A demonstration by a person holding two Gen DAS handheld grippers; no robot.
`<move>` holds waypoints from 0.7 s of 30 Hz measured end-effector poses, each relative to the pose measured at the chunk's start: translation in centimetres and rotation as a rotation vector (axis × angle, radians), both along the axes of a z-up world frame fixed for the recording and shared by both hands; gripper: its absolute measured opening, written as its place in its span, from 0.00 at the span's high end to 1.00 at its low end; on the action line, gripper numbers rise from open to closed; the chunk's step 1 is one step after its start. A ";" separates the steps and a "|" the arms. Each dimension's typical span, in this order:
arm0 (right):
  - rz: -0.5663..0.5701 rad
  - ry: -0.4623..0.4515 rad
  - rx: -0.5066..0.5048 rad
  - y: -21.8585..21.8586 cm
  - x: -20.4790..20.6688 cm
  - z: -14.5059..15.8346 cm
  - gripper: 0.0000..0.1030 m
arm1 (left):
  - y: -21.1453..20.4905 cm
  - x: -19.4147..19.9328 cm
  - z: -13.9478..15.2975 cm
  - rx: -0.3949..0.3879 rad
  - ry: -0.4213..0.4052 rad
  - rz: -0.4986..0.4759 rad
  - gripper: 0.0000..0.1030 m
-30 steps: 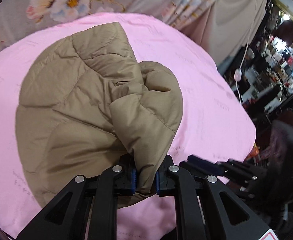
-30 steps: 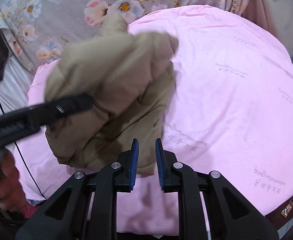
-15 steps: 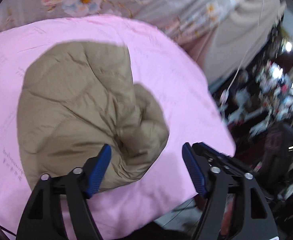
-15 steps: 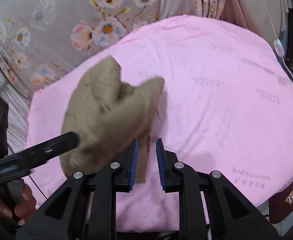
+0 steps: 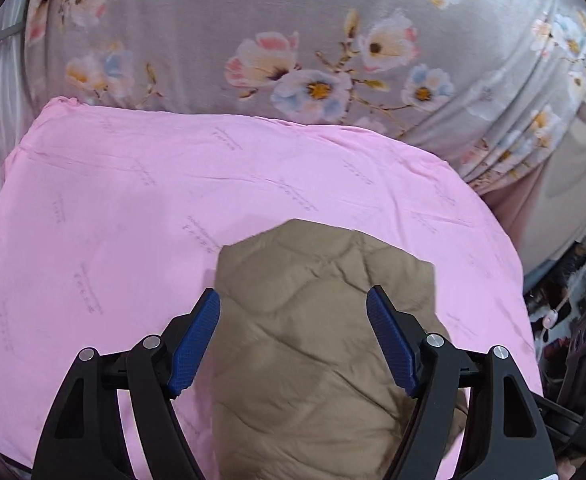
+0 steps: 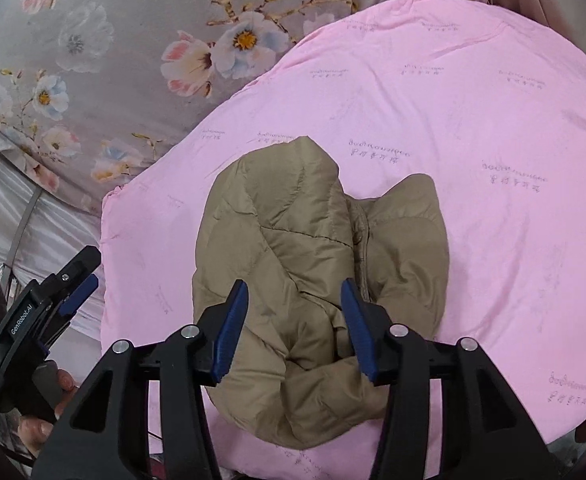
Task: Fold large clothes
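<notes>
A tan quilted jacket (image 5: 325, 344) lies folded into a rumpled bundle (image 6: 313, 264) on the pink sheet (image 5: 133, 208) of the bed. My left gripper (image 5: 293, 308) hovers above the bundle with its blue pads wide apart and nothing between them. It also shows at the left edge of the right wrist view, as the left gripper (image 6: 49, 312) held in a hand (image 6: 41, 420). My right gripper (image 6: 295, 300) hangs over the near part of the bundle; its jaws are opening and the pads touch no cloth.
A grey floral cover (image 5: 333, 52) lies behind the pink sheet (image 6: 473, 120). White fabric (image 6: 25, 220) drapes at the left. A cluttered dark area (image 5: 573, 320) sits past the bed's right edge, beside a beige curtain (image 5: 565, 184).
The left gripper let go of the jacket fold, opened wide and pulled up and back. The right gripper, shut before, has opened and drawn back. The jacket now rests loose on the sheet.
</notes>
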State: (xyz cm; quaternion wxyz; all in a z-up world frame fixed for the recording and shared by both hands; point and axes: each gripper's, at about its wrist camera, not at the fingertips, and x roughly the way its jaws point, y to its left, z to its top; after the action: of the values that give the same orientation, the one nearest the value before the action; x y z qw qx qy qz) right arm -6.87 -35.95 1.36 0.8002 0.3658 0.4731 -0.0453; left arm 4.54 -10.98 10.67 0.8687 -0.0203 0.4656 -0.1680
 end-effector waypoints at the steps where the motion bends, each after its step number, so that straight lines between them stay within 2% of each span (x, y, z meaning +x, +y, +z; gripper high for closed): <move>1: -0.010 0.018 0.004 0.0 0.6 -0.7 0.54 | 0.0 0.3 -0.3 0.010 0.005 0.005 0.29; 5: -0.042 0.093 0.008 0.1 2.6 -3.8 0.54 | -1.6 1.3 -2.0 0.035 0.027 0.001 0.29; 6: -0.048 0.098 0.039 0.0 2.8 -4.5 0.58 | -2.1 1.3 -2.4 0.045 0.031 -0.005 0.29; 7: -0.046 0.090 0.058 -0.1 2.9 -4.9 0.72 | -2.7 1.5 -2.7 0.051 0.032 -0.010 0.30; 9: -0.029 0.018 0.085 -0.4 2.6 -4.3 0.83 | -3.6 1.7 -3.1 0.061 0.033 -0.017 0.30; 10: -0.011 -0.058 0.097 -0.6 2.1 -3.4 0.86 | -4.0 1.8 -3.3 0.062 0.035 -0.023 0.30; 12: 0.019 -0.092 0.040 -0.9 1.4 -2.6 0.89 | -4.8 2.0 -3.7 0.065 0.036 -0.033 0.30; 14: 0.014 -0.066 -0.004 -1.4 0.9 -3.3 0.95 | -5.7 2.2 -4.7 0.081 0.052 -0.042 0.30; 16: -0.042 -0.027 -0.016 -2.6 -0.3 -4.5 1.00 | -6.5 2.3 -6.1 0.095 0.087 -0.057 0.30; 21: -0.086 0.030 0.027 -4.3 -2.9 -7.0 1.00 | -8.4 1.5 -9.6 0.143 0.151 -0.105 0.31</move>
State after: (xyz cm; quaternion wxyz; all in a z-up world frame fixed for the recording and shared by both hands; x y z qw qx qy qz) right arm -9.80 -40.24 -5.62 0.7853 0.3956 0.4697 -0.0789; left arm 6.01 -19.39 1.07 0.8205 0.0537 0.5408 -0.1774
